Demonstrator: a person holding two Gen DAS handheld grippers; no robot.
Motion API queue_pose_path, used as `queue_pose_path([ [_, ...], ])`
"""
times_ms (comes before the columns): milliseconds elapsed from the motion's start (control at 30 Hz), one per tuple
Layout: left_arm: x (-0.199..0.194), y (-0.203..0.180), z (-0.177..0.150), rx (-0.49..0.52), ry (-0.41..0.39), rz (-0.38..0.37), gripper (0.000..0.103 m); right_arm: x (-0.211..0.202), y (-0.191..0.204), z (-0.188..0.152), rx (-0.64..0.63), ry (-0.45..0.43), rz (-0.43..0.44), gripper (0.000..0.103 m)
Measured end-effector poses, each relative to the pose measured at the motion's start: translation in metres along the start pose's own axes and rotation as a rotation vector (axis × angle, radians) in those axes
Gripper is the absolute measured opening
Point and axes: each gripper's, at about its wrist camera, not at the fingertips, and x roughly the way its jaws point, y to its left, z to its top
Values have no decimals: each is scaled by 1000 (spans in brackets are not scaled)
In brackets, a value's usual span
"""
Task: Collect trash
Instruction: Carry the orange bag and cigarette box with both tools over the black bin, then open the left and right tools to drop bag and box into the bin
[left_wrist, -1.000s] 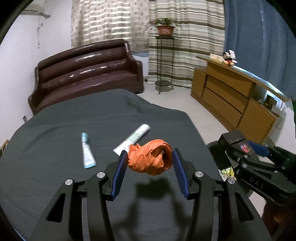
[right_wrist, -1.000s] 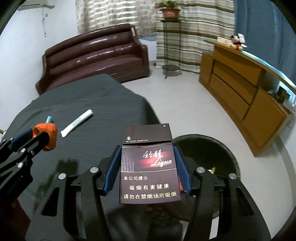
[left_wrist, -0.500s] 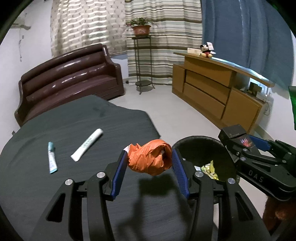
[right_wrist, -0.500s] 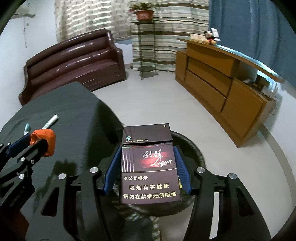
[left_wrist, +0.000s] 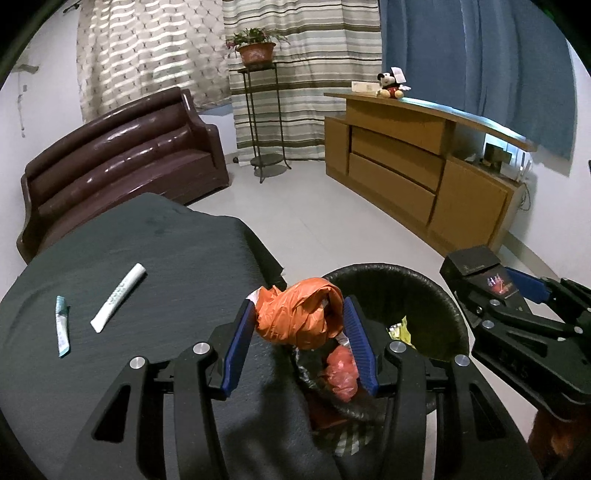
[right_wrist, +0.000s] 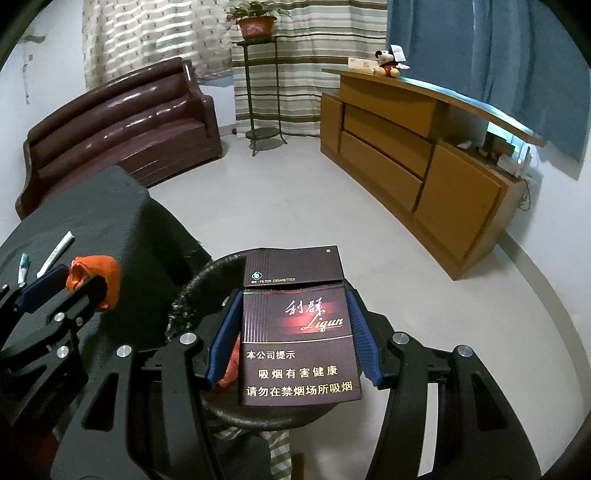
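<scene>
Grippers (left_wrist: 300, 325) (right_wrist: 291, 332), clamping orange bag (left_wrist: 299, 317) and cigarette pack (right_wrist: 297, 339), have moved over bin (left_wrist: 436, 295).

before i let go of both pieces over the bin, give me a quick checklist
1. Left gripper grips orange bag: ok.
2. Right gripper grips cigarette pack: ok.
3. Pack over the black bin: ok.
4. Bag over the bin opening: cannot tell; it sits at the near rim by the table edge.
5. Grippers apart from each other: ok.
6. Table cleared: not ok; white tube and teal tube remain.
</scene>
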Motion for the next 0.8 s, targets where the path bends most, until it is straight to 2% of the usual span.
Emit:
queue_pose_path([
  [300,14,-13,4,13,11,-6,49,10,-14,2,31,8,-25,55],
  [533,26,-16,6,15,51,-20,50,20,-25,4,56,17,-32,56],
  [633,30,-14,9,14,70,-20,54,24,-30,5,68,26,-25,62],
  [700,32,-15,10,13,80,-16,61,24,-31,3,73,24,-31,65],
  [800,31,-16,10,12,82,-15,62,25,-34,3,82,26,-35,65],
])
